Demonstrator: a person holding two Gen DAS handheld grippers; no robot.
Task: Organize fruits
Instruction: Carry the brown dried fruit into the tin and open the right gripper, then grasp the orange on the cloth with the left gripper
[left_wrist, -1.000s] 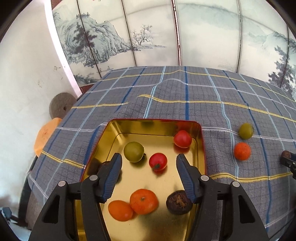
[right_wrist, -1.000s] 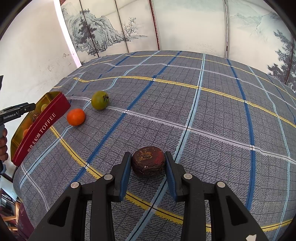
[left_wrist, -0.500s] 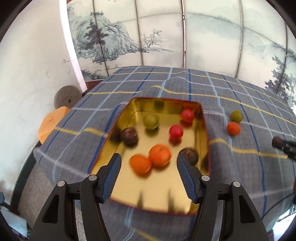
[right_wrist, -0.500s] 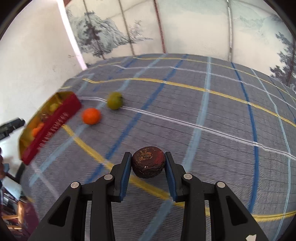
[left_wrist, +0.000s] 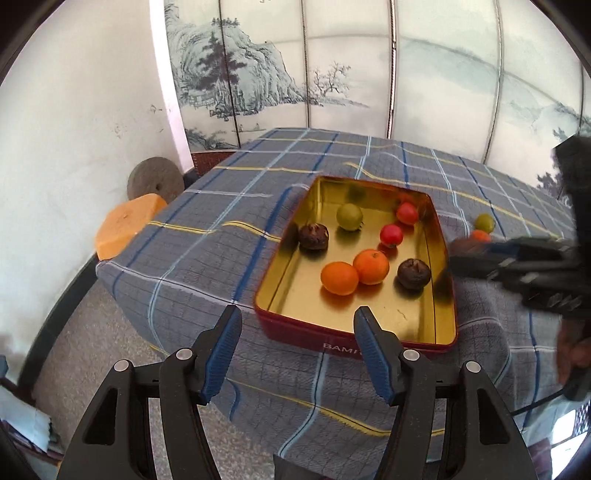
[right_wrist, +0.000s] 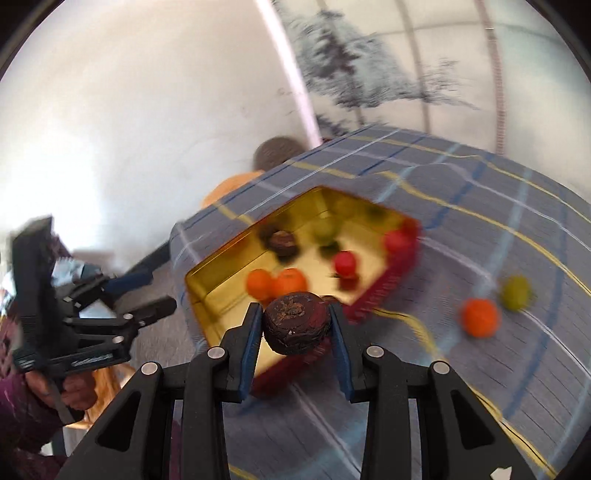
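Observation:
A red tin with a gold inside (left_wrist: 295, 334) (right_wrist: 214, 284) sits on the plaid tablecloth and holds several fruits: two oranges (left_wrist: 340, 277), two red ones (left_wrist: 390, 235), a green one (left_wrist: 349, 216) and two dark brown ones (left_wrist: 313, 236). My left gripper (left_wrist: 297, 328) stands open and empty, just short of the tin's near wall. My right gripper (right_wrist: 295, 321) is shut on a dark brown fruit (right_wrist: 297, 322), held in the air over the tin's near corner; in the left wrist view the right gripper (left_wrist: 458, 254) comes in blurred from the right. An orange (right_wrist: 479, 316) and a green fruit (right_wrist: 516, 291) lie on the cloth outside the tin.
The table's corner (left_wrist: 107, 266) drops to a grey floor at the left. An orange block (left_wrist: 125, 225) and a round stone disc (left_wrist: 155, 181) lie by the white wall. A painted screen (left_wrist: 369, 74) stands behind the table. A person's hand (right_wrist: 74, 395) holds the left gripper.
My left gripper drew back out of the tin toward the table's near edge. My right gripper lifted the dark brown fruit off the cloth and swung it left over the tin.

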